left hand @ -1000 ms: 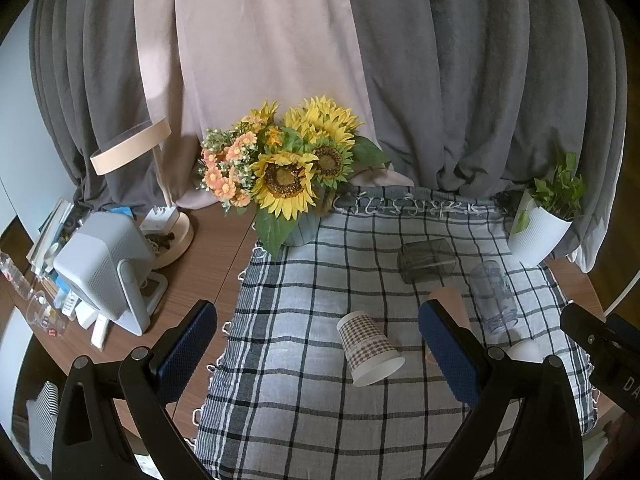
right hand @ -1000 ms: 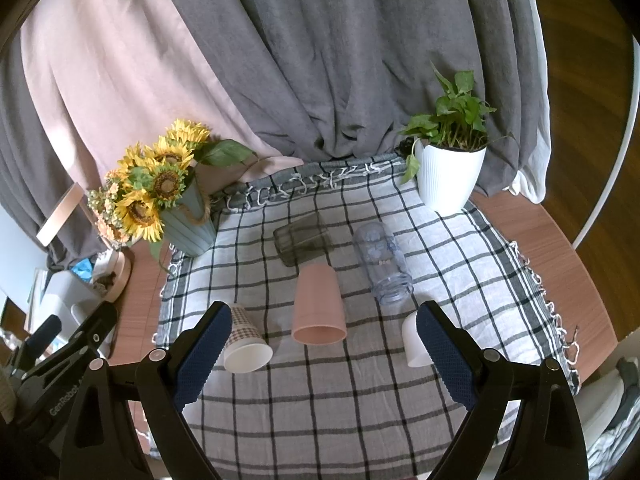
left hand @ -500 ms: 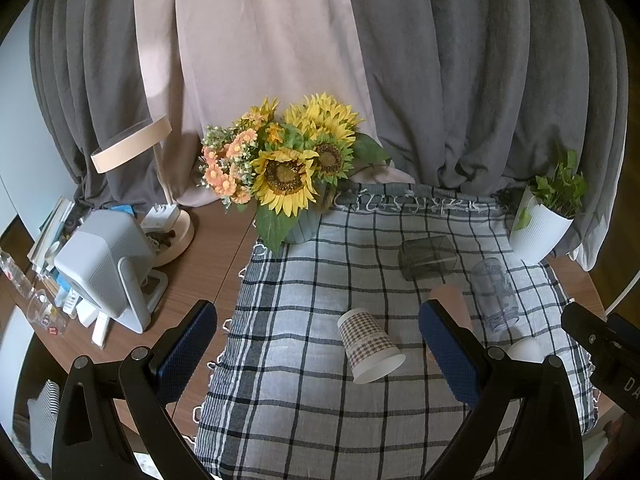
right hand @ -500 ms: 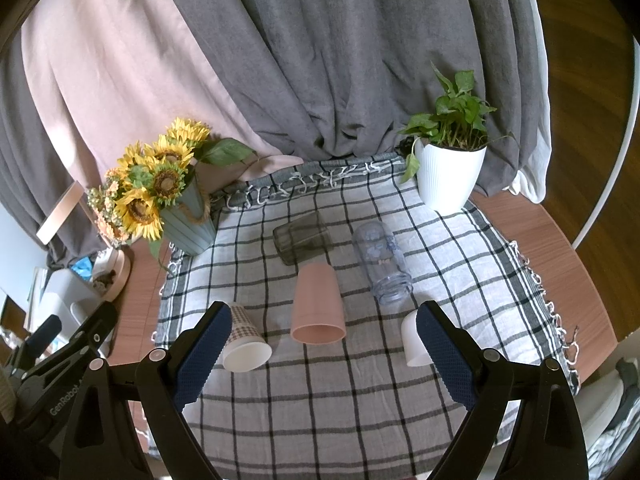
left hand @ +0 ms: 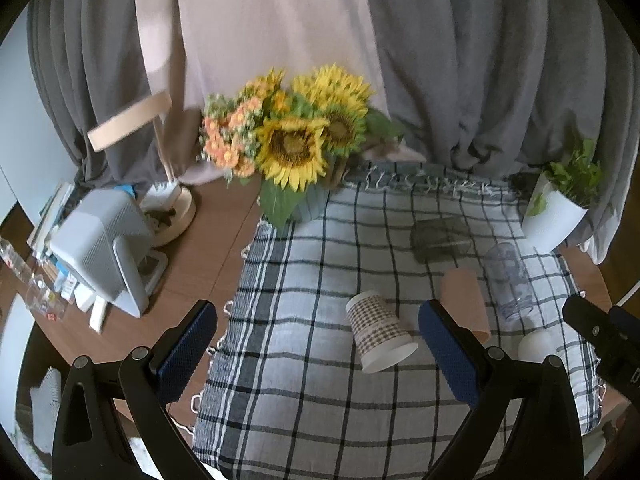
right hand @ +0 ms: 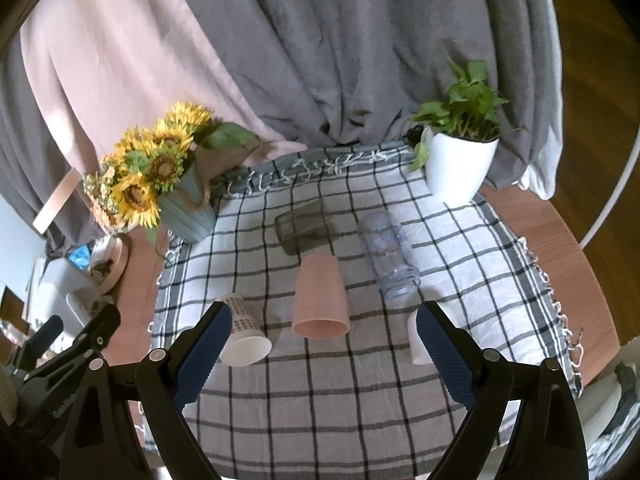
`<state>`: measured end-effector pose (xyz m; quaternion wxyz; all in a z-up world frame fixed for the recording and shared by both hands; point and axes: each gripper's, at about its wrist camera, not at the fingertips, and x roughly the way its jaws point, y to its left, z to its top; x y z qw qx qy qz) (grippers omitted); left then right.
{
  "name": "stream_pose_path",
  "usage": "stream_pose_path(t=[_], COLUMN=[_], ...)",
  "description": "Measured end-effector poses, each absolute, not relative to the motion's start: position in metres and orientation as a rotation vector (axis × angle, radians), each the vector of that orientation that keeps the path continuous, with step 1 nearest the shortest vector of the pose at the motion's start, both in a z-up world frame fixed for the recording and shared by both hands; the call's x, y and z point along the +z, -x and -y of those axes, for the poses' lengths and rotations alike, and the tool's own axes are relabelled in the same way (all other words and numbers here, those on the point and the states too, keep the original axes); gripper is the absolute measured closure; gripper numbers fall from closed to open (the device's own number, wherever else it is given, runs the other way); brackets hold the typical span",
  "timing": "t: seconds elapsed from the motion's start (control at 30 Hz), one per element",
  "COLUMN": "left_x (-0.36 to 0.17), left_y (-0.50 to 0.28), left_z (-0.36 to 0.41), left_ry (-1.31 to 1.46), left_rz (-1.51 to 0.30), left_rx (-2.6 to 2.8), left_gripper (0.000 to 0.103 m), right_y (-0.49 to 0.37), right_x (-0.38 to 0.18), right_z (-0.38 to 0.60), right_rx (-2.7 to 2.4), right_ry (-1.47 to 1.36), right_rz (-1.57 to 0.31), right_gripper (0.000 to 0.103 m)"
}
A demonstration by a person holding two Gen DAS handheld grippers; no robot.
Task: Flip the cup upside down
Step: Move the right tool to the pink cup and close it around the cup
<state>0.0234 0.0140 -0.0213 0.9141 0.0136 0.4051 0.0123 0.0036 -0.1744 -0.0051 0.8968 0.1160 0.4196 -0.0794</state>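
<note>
Several cups lie on their sides on a checked cloth (right hand: 320,400). A patterned paper cup (left hand: 378,330) (right hand: 244,338) lies front left, mouth toward me. A pink cup (right hand: 320,300) (left hand: 466,300) lies in the middle. A dark glass (right hand: 306,226) (left hand: 440,238) and a clear bottle-like cup (right hand: 390,256) (left hand: 510,280) lie behind. A white cup (right hand: 416,340) (left hand: 538,346) stands at the right, partly hidden. My left gripper (left hand: 320,356) is open and empty, above the cloth's near left part. My right gripper (right hand: 322,356) is open and empty, in front of the pink cup.
A sunflower vase (right hand: 188,208) stands at the cloth's back left corner and a white plant pot (right hand: 456,168) at the back right. A lamp, a grey device (left hand: 104,248) and clutter fill the wooden table to the left. Curtains hang behind.
The left wrist view has shifted slightly, so the cups sit a little lower and further right in it. The right gripper and the cups have not moved.
</note>
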Motion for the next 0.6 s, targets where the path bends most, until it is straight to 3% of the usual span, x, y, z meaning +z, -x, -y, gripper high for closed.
stream_pose_path(t=[0.37, 0.6], left_x=[-0.055, -0.088], left_y=[-0.069, -0.099], left_z=[-0.026, -0.02], left_ry=[0.07, 0.11], left_rz=[-0.94, -1.031], left_rx=[0.139, 0.166], left_gripper=[0.0, 0.0], right_y=[-0.089, -0.149], right_x=[-0.053, -0.11], right_z=[0.179, 0.185], right_rx=[-0.041, -0.005], right_ry=[-0.236, -0.222], right_rz=[-1.071, -1.283], right_gripper=[0.01, 0.019])
